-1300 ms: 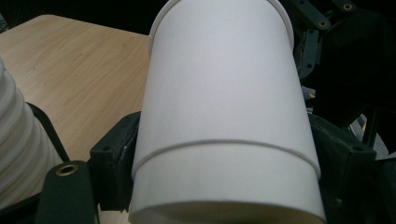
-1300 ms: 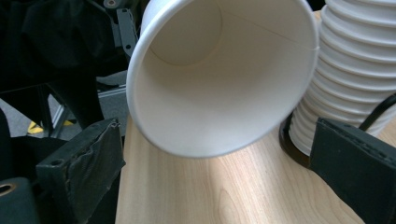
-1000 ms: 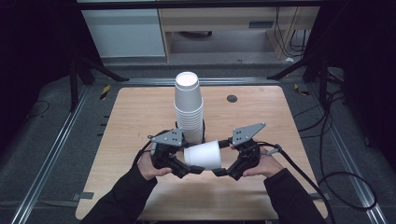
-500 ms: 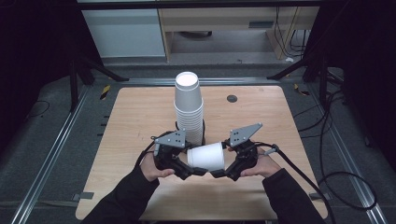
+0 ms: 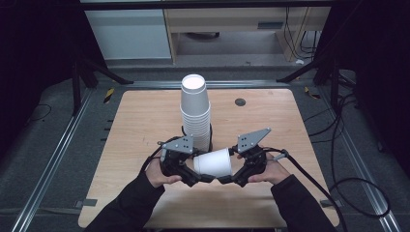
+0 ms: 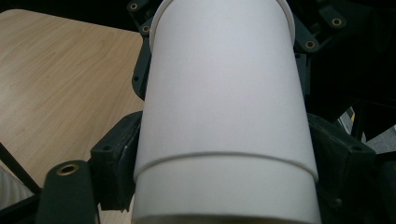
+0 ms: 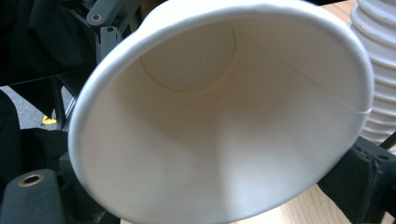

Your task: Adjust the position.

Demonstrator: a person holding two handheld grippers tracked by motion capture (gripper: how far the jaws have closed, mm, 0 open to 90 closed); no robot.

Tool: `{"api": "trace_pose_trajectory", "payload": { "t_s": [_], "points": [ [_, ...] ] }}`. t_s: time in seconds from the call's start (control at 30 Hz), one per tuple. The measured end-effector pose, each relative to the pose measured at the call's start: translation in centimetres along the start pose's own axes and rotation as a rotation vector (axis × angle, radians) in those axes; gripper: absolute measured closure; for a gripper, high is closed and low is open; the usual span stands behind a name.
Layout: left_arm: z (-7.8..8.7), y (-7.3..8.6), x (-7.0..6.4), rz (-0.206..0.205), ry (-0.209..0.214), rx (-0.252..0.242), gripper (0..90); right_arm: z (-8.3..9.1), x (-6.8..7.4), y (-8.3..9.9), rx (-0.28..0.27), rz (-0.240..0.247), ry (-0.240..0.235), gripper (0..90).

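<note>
A white paper cup [image 5: 213,163] was held on its side between the left gripper [image 5: 197,177] and the right gripper [image 5: 227,179], above the wooden table [image 5: 145,121]. The left jaws were clamped on its base end, the right jaws on its open rim end. A tall stack of cups [image 5: 196,111] stood just beyond both grippers.

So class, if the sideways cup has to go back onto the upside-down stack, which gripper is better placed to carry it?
Probably left: the left gripper clamps the cup's closed base; the right gripper sits at its open mouth.
</note>
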State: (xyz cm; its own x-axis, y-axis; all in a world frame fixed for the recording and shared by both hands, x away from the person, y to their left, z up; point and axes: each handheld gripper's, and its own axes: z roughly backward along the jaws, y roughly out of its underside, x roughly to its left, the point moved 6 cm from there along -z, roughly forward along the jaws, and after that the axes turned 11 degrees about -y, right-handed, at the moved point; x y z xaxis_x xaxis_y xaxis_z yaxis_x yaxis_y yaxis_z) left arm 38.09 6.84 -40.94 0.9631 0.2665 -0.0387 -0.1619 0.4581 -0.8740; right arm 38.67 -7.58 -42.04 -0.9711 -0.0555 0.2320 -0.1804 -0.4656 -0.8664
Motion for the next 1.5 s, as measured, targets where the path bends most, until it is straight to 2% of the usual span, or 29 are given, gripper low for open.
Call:
{"api": "trace_pose_trajectory", "payload": {
  "t_s": [0.07, 0.17, 0.3, 0.57, 0.67, 0.9, 1.03, 1.23, 1.43, 1.5],
  "points": [
    [0.0, 0.0, 0.0, 0.0, -0.002, -0.002, 20.4, 0.0, 0.0, 0.0, -0.002, -0.001, 0.001, 10.8],
    [0.2, 0.2, 0.2, -0.01, -0.027, 0.012, 18.5, 0.3, -0.1, -0.1, 0.002, 0.002, 0.011, 10.5],
    [0.9, 0.5, 0.7, 0.001, -0.037, 0.024, 15.8, 1.0, -0.1, -0.2, 0.002, 0.006, 0.029, 10.3],
    [1.4, 1.1, 1.3, 0.003, -0.044, 0.064, 14.6, 1.8, -0.6, 0.0, 0.076, 0.016, 0.071, 9.9],
    [1.3, 1.3, 1.7, -0.004, -0.049, 0.082, 14.9, 1.7, -0.9, -0.1, 0.107, 0.022, 0.068, 9.9],
    [1.7, 0.7, 1.8, -0.016, -0.062, 0.063, 15.0, 1.4, -1.3, -0.6, 0.134, 0.034, 0.067, 9.8],
    [1.7, 0.5, 1.9, -0.035, -0.068, 0.077, 15.0, 1.2, -1.4, -0.8, 0.154, 0.038, 0.063, 9.8],
    [1.1, 0.7, 1.9, -0.055, -0.062, 0.106, 15.1, 0.5, -1.5, -0.9, 0.188, 0.047, 0.049, 9.8],
    [0.5, 0.8, 1.8, -0.054, -0.048, 0.114, 15.2, -0.2, -1.6, -0.8, 0.218, 0.047, 0.04, 9.8],
    [0.3, 0.9, 1.8, -0.06, -0.048, 0.132, 15.7, -0.3, -1.6, -0.8, 0.222, 0.048, 0.037, 9.8]
  ]
}}
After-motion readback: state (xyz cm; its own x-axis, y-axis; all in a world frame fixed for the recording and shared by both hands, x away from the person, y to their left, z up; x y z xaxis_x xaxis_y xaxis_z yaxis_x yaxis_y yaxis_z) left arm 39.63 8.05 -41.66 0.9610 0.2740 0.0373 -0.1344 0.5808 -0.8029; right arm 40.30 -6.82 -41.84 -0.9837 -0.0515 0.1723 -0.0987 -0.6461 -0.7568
